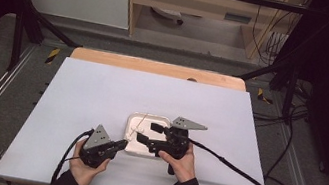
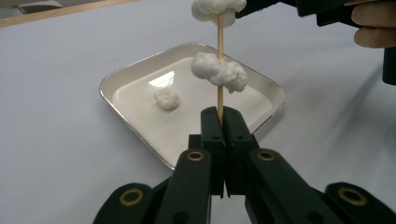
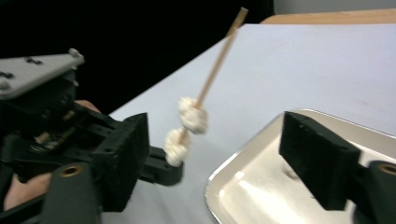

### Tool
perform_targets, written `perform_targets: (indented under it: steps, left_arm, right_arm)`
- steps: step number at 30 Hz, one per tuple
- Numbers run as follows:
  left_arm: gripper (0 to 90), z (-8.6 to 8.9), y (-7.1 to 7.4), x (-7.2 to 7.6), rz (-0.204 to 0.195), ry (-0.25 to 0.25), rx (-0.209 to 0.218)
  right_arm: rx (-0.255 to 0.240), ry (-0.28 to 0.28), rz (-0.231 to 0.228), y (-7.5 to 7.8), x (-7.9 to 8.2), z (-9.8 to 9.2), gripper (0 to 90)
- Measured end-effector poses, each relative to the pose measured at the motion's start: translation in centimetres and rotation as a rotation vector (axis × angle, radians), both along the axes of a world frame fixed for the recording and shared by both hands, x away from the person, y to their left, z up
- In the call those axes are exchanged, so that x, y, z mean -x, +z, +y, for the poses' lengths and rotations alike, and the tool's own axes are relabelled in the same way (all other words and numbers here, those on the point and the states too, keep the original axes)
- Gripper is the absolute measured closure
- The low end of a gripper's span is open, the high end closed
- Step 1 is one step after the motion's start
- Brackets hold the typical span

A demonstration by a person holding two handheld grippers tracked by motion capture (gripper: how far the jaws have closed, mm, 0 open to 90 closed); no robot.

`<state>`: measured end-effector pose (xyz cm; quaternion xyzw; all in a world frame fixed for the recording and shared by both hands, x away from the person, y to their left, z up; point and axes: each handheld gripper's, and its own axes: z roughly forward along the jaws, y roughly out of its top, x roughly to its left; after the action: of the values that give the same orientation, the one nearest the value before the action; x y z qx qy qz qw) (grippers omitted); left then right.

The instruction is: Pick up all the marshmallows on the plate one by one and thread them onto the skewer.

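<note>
My left gripper [image 2: 219, 114] is shut on the lower end of a thin wooden skewer [image 2: 219, 44], which stands up out of its jaws. Two white puffy pieces are threaded on the skewer, one halfway up [image 2: 219, 72] and one near the top [image 2: 217, 9]. A third white piece [image 2: 166, 99] lies loose in a shallow white tray [image 2: 112, 81]. In the high view the left gripper [image 1: 121, 143] is at the tray's [image 1: 163, 119] near left corner. My right gripper [image 1: 148, 133] is over the tray, open. In the right gripper view its pads [image 3: 126, 154] stand wide apart, with the skewer [image 3: 215, 60] and its pieces [image 3: 192, 114] beyond them.
A white sheet [image 1: 101, 92] covers the table, with a wooden strip [image 1: 156, 67] showing along the far edge. The right gripper's cable [image 1: 231, 164] trails across the sheet to the right. Black frame posts [image 1: 21, 28] stand at the far corners.
</note>
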<state>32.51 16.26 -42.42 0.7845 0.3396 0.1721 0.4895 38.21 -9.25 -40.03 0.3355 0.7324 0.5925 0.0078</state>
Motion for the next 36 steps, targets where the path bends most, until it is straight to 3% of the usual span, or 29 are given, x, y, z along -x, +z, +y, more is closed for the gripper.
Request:
perform_targets:
  steps: [5, 14, 27, 31, 36]
  left_arm:
    - [88.9, 0.7, 0.1, -0.2, 0.007, 0.004, -0.017]
    - [88.8, 1.9, 0.2, -0.5, 0.034, 0.003, -0.043]
    - [88.8, 2.5, 0.2, -0.8, 0.043, -0.006, -0.057]
    - [88.8, 2.6, 0.1, -0.9, 0.045, -0.001, -0.058]
    - [88.9, 2.7, 0.2, -0.9, 0.041, 0.001, -0.059]
  right_arm:
    - [0.116, 0.01, -0.015, -0.2, -0.3, -0.4, 8.1]
    - [0.289, 0.024, 0.007, -1.1, -1.1, -0.9, 4.4]
    - [0.329, -0.051, 0.054, -2.0, -3.8, 0.1, 5.0]
    - [0.389, -0.055, 0.045, -2.4, -4.7, 0.9, 7.6]
    - [0.408, -0.045, 0.035, -2.7, -5.6, 2.3, 13.1]
